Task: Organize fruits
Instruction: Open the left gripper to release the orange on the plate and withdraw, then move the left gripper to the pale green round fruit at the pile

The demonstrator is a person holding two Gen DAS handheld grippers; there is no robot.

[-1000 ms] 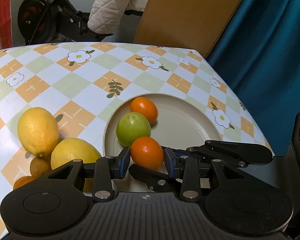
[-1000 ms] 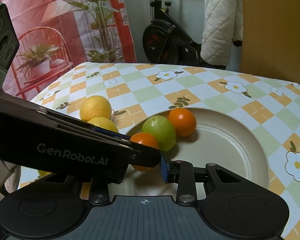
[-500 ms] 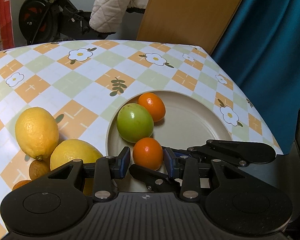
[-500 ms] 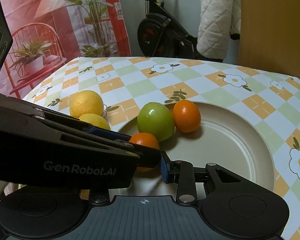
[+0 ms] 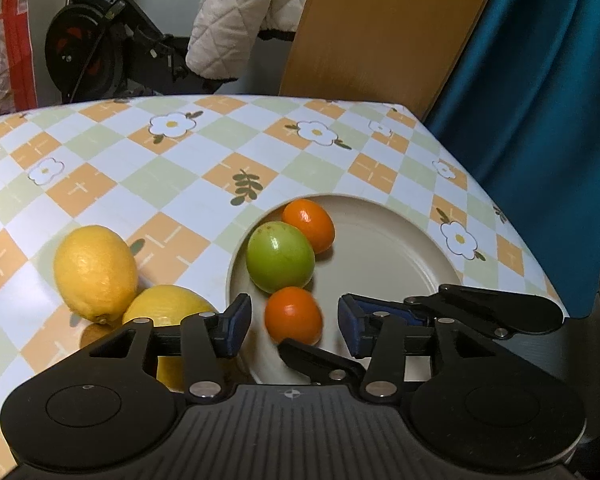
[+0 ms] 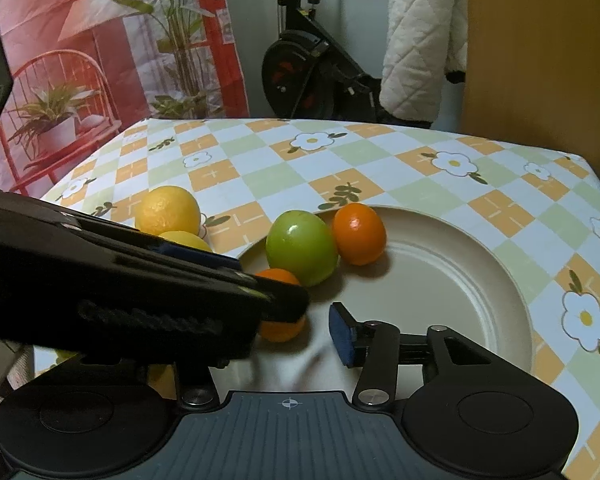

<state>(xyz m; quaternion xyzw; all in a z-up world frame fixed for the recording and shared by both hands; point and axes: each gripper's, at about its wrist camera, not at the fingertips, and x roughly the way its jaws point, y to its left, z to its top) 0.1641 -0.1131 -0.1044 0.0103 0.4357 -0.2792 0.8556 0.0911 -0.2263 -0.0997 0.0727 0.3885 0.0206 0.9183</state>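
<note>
A checked, flowered tablecloth (image 5: 172, 200) holds a beige plate (image 5: 400, 248). Both grippers' jaws are opening: the left gripper (image 5: 290, 322) around a small orange (image 5: 294, 314), pads clear; the right gripper (image 6: 300, 316) is partly hidden. The orange's long axis can't be told.

The left hand-held gripper (image 5: 290, 326) is opening around a small orange fruit (image 5: 294, 315) on the plate (image 5: 400, 256).
</note>
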